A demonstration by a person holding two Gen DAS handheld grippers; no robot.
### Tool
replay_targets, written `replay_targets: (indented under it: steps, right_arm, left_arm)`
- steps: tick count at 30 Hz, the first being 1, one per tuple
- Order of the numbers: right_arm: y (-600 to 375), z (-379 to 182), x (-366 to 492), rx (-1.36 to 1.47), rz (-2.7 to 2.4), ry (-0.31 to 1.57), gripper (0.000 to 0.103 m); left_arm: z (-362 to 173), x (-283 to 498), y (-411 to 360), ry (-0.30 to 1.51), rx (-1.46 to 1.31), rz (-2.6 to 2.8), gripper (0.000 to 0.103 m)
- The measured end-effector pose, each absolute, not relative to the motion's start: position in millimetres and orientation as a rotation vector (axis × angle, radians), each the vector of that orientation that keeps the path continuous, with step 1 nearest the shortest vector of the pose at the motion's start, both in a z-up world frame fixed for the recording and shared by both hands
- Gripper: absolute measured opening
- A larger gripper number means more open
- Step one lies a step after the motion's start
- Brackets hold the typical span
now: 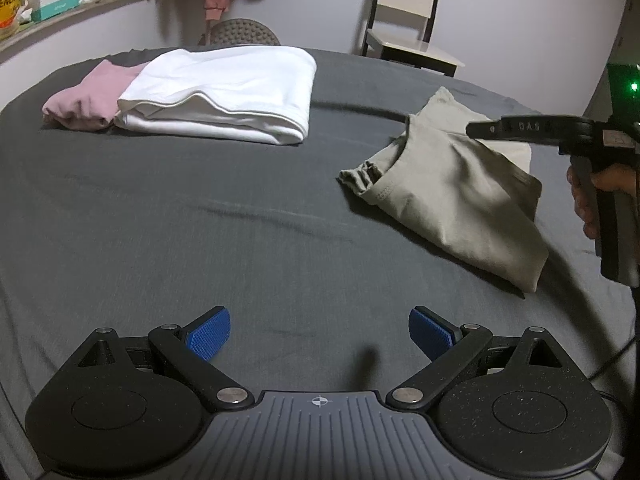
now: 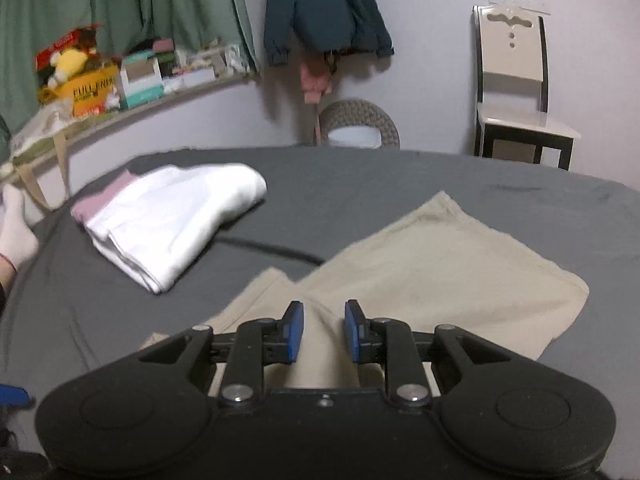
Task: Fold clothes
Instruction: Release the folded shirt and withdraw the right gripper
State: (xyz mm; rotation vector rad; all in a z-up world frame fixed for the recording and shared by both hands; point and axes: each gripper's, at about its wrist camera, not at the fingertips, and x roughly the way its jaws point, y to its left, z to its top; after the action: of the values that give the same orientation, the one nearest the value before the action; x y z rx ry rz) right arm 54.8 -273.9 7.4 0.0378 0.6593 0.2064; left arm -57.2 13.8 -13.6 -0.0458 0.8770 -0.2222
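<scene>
1. Lying on the right part of the grey sheet (image 1: 200, 240), the beige garment (image 1: 452, 192) is folded over once, its hemmed opening and a bunched corner turned toward the middle of the bed; in my right wrist view its far corner points toward the wall and its right edge ends in a squared corner, flat on the sheet
2. Between the beige piece and the two folded ones there is a wide bare stretch of sheet, and the whole near half in front of my left tool is bare too
3. The white folded garment (image 1: 224, 92) sits at the far left, layered edges facing me, with the pink garment (image 1: 88, 100) tucked against its left side, touching it; a dark cable (image 2: 272, 248) crosses the sheet between the white pile and the beige one
4. Past the bed stand a cream chair (image 2: 516, 80), a woven round stool (image 2: 360, 124), a dark teal jacket (image 2: 324, 8) hanging on the wall, and a shelf (image 2: 132, 108) crowded with boxes under a green curtain (image 2: 120, 4)
5. My left gripper (image 1: 319, 334) hovers over bare sheet with its blue pads far apart, holding nothing
6. My right gripper (image 2: 323, 330) is over the near part of the beige garment, pads narrowly apart with a raised ridge of cloth between them; I cannot tell whether they pinch it
</scene>
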Motion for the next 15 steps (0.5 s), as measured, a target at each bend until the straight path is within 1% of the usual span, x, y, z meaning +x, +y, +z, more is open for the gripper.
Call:
replay_targets:
  steps: [2,4,5,6,7,8,9,11,14,15]
  right_arm:
    - [-271,2,56,-0.011,0.171,0.677,0.027]
    - [-273,-2,56,-0.010,0.161,0.695,0.039]
    - [-274,-4,55,0.002,0.165,0.704,0.051]
    - [-275,-7,55,0.003,0.169,0.712,0.052]
    - [-275,-10,54,-0.008,0.171,0.716,0.051]
    - [-275,-12,54,-0.019,0.173,0.722,0.043]
    - [-277,-13,54,-0.021,0.172,0.727,0.033]
    - [-285,-12,56,0.016,0.171,0.735,0.031]
    - [-305,-8,61,0.151,0.146,0.743,0.032]
    - [-312,-7,62,0.178,0.133,0.748,0.033]
  left_arm:
    - [-14,-57,15,0.878,-0.055,-0.222,0.097]
    - [-13,-58,16,0.875,-0.059,-0.224,0.097]
    - [-13,-58,16,0.874,-0.061,-0.224,0.097]
    - [-13,-59,17,0.873,-0.061,-0.224,0.097]
    - [-13,-59,17,0.873,-0.060,-0.223,0.097]
    - [-13,-59,17,0.874,-0.060,-0.223,0.097]
    - [-13,-58,17,0.876,-0.061,-0.223,0.097]
    - [-14,-58,17,0.877,-0.062,-0.223,0.097]
    - [-14,-58,17,0.877,-0.062,-0.222,0.097]
    - [-14,-58,17,0.877,-0.061,-0.222,0.097]
